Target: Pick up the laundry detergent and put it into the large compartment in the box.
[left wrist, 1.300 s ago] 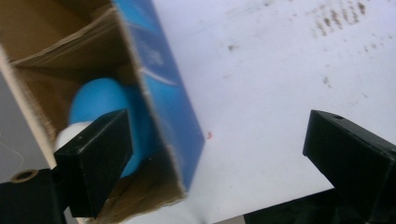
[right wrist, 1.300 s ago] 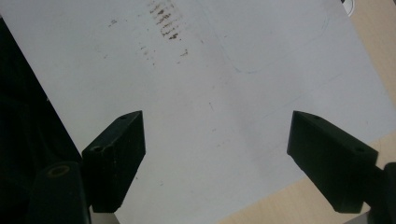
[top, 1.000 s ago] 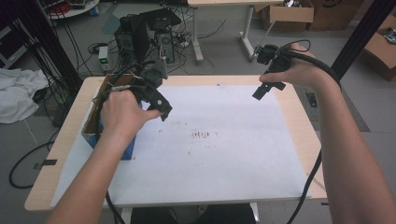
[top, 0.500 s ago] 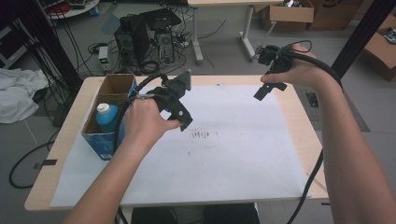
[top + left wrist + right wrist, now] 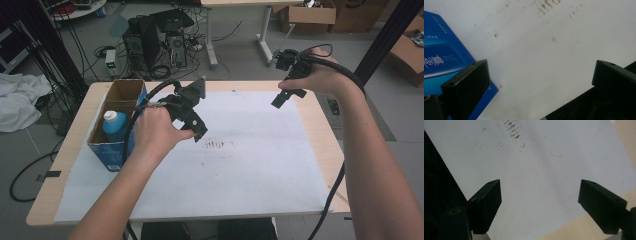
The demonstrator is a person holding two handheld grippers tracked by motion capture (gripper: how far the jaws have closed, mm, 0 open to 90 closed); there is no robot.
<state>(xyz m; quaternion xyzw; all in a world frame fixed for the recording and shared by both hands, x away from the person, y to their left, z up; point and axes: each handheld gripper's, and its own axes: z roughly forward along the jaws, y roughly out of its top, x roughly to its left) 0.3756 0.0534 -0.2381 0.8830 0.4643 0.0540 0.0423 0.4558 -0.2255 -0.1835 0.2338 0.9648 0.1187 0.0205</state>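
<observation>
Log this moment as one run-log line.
left gripper: jaws open, empty, just opened wider | bottle: upright in blue box | right gripper: jaws open, empty, above white sheet

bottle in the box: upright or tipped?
Upright: the blue bottle stands in the blue box, white cap on top.

Soft, even overhead light, faint shadows, slightly grainy gripper views, no glare.
</observation>
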